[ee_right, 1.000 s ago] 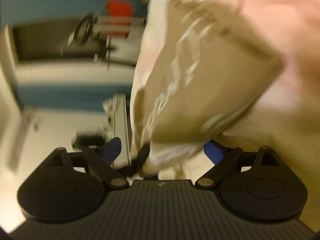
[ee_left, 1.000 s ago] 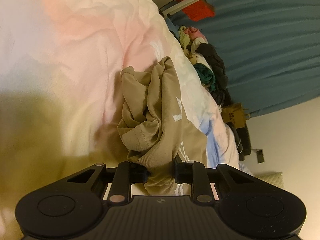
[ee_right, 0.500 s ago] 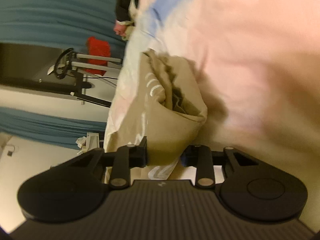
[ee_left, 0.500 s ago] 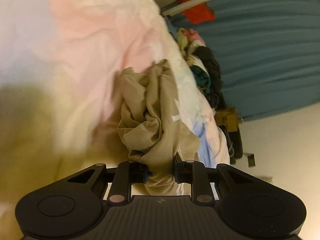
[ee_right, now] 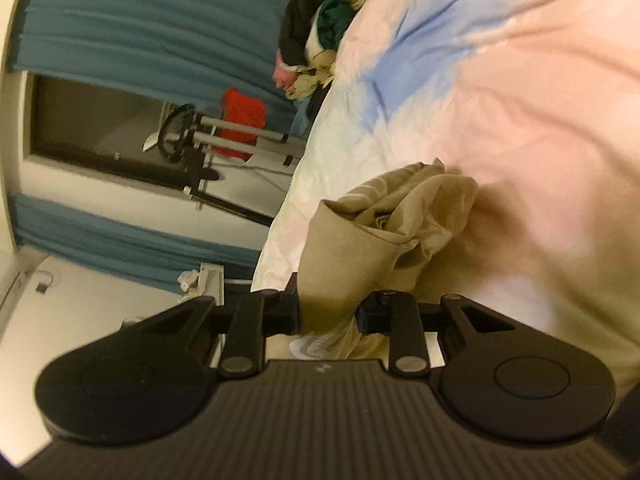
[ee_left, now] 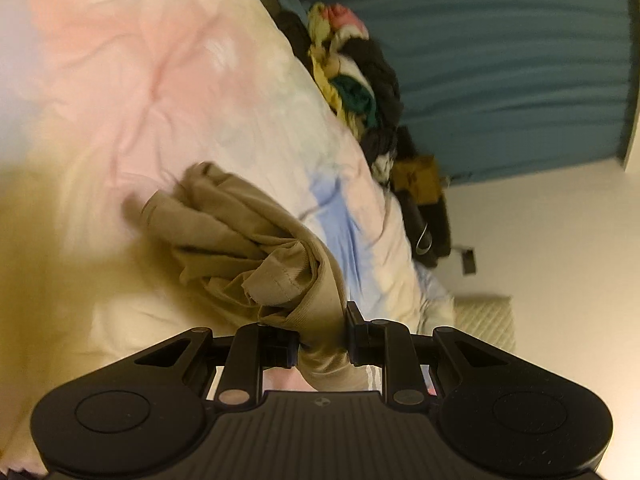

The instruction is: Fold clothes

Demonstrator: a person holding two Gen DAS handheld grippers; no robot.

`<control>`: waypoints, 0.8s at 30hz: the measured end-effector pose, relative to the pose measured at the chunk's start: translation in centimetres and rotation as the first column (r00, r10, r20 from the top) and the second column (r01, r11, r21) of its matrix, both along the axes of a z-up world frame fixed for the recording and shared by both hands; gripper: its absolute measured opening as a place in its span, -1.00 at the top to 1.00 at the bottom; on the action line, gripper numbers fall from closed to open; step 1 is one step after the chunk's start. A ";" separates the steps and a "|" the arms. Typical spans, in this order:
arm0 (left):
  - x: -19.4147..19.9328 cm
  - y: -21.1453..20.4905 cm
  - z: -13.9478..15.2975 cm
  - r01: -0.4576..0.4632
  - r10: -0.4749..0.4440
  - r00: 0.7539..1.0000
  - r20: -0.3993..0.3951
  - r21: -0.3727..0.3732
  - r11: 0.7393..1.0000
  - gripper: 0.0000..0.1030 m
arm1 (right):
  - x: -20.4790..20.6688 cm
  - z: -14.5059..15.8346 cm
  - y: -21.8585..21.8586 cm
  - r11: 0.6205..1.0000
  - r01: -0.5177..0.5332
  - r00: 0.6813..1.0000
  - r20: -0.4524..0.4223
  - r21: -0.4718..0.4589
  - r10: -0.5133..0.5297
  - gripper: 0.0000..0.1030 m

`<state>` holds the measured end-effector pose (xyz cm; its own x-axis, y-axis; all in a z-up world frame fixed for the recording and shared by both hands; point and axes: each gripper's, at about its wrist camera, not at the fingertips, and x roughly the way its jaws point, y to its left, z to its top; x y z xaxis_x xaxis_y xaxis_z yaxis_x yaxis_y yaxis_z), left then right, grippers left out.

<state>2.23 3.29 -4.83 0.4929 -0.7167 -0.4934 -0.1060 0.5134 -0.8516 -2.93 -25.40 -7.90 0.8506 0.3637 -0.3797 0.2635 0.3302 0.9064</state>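
Left wrist view shows your left gripper (ee_left: pixel 322 334) clamping bunched tan garment (ee_left: pixel 244 236), right gripper (ee_right: pixel 328 314) just closed on another fold — soft, light, floppy, so you'd best regrip at hems beyond the fingers.

A khaki tan garment (ee_left: pixel 248 240) of soft knit cloth, with white printed lettering partly showing on it (ee_right: pixel 360 196), hangs bunched and crumpled above a pastel bedsheet. In the left wrist view a stitched, ribbed hem (ee_left: pixel 280 280) curls over near the front, and the cloth trails away to the far left in loose folds. In the right wrist view one smooth flat panel (ee_right: pixel 340 264) faces near, with rumpled folds behind it to the right. Its exact type cannot be told.
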 end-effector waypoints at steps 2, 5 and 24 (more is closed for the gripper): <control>1.7 -2.3 1.2 0.040 -0.040 0.999 -0.006 0.015 0.999 0.54 | 0.5 0.9 -1.7 0.999 0.037 0.999 0.002 -0.005 -0.037 0.45; 5.6 -6.4 2.6 0.103 -0.103 0.994 0.019 0.040 0.994 0.54 | 2.2 2.4 -4.9 0.994 0.103 0.995 0.017 -0.037 -0.102 0.45; 29.8 -27.8 -1.9 0.215 -0.251 0.935 0.249 0.161 0.963 0.55 | 20.4 0.4 -18.4 0.885 0.319 0.946 0.064 -0.340 -0.316 0.45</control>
